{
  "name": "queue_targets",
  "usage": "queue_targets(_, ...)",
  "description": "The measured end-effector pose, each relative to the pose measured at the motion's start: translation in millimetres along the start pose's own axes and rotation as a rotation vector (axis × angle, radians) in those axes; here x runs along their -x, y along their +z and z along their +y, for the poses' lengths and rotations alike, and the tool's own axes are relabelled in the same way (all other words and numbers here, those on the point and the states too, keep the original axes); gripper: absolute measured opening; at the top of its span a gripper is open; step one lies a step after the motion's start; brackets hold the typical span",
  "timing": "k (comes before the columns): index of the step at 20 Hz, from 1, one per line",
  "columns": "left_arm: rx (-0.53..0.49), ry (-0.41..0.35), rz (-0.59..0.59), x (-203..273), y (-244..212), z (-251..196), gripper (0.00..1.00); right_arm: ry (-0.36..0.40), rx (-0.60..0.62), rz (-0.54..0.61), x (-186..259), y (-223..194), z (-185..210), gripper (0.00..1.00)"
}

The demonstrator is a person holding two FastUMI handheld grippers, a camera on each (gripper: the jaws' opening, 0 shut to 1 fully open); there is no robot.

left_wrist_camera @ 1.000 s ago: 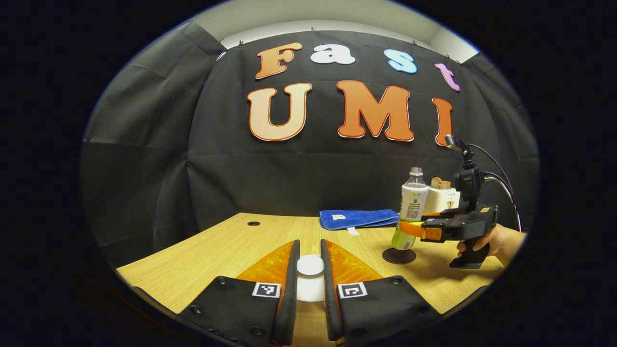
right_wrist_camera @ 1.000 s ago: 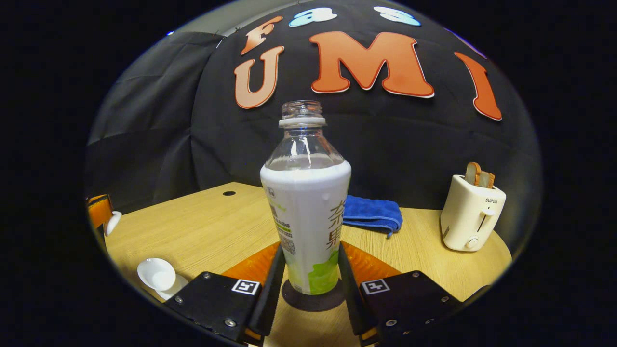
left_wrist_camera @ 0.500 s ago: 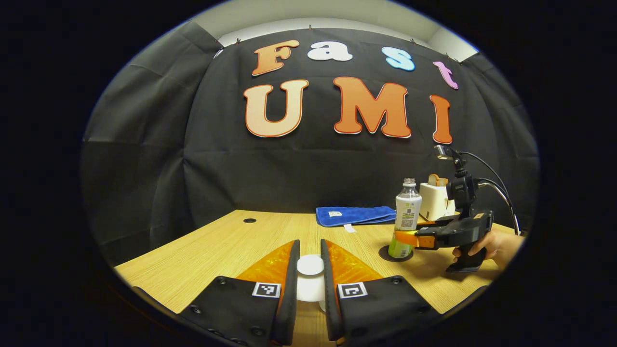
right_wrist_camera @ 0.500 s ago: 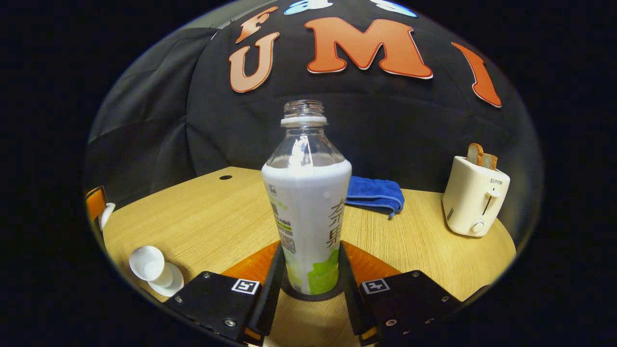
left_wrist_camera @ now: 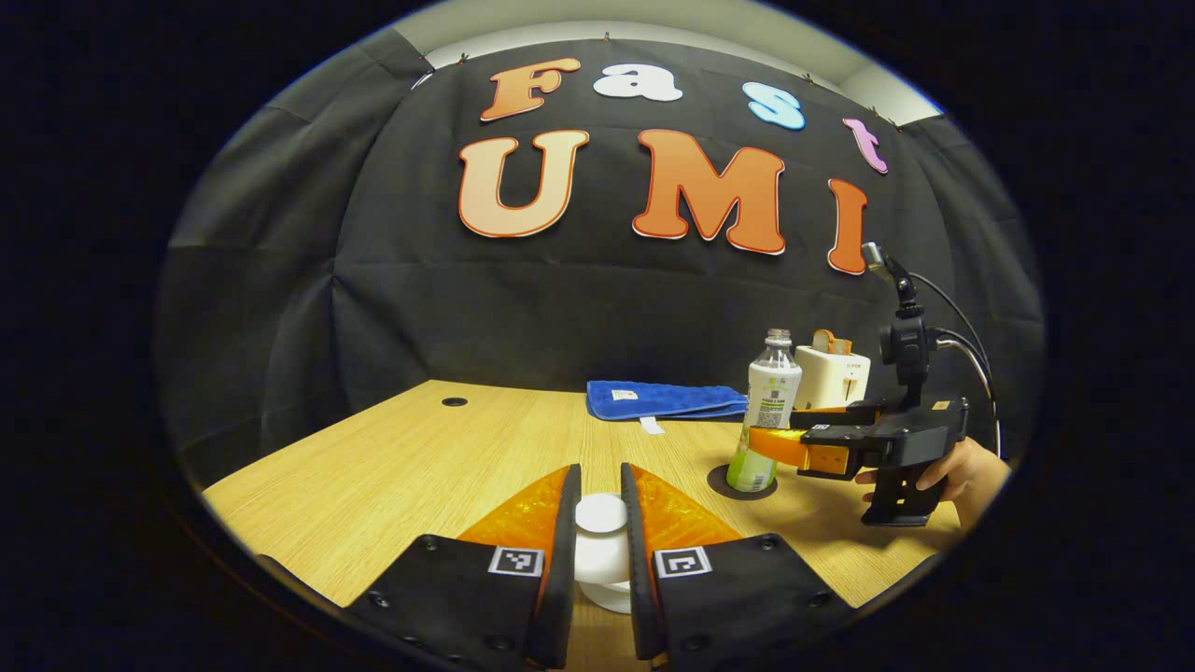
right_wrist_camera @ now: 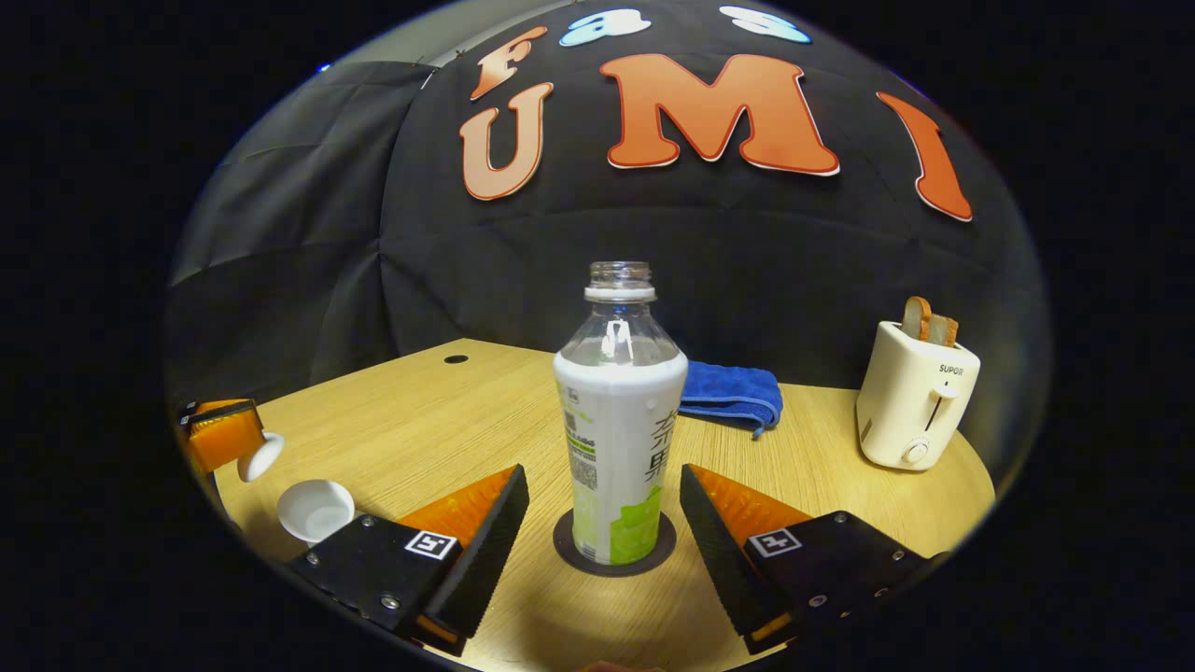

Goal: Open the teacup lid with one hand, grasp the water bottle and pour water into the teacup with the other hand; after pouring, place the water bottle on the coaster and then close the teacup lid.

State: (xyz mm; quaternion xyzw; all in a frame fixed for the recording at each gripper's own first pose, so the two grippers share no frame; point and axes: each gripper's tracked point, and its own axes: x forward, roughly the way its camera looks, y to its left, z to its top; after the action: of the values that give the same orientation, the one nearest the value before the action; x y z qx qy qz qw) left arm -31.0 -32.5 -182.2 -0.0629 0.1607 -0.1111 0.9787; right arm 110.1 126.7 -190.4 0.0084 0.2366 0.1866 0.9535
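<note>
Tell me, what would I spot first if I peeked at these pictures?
Probably the water bottle, standing upright on its dark round coaster in the middle of the wooden table, with the right gripper open on either side of it. Next, the white teacup lid pinched in the left gripper, and the cream toaster with bread at the far right.

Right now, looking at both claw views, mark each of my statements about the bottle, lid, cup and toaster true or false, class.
1. The bottle stands upright on the coaster. True.
2. The right claw is clamped on the bottle. False: its jaws stand open, clear of both sides.
3. The left claw grips the white lid. True.
4. The cup is covered. False: it sits open.
5. The toaster is empty. False: bread sticks out the top.
</note>
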Motion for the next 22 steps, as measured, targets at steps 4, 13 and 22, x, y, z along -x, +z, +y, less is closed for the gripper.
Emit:
queue_targets(4, -0.020, -0.014, 0.023, -8, -12, -13, 0.29, -0.012, 0.001, -0.033, 21, 3, -8, 0.98)
queue_targets(13, -0.103, -0.031, 0.105, -24, -41, -26, 0.30, -0.021, -0.039, -0.104, 61, 12, -25, 0.98)
queue_targets(22, -0.139, -0.021, 0.146, -26, -51, -26, 0.29, -0.011, -0.041, -0.131, 77, 13, -26, 0.98)
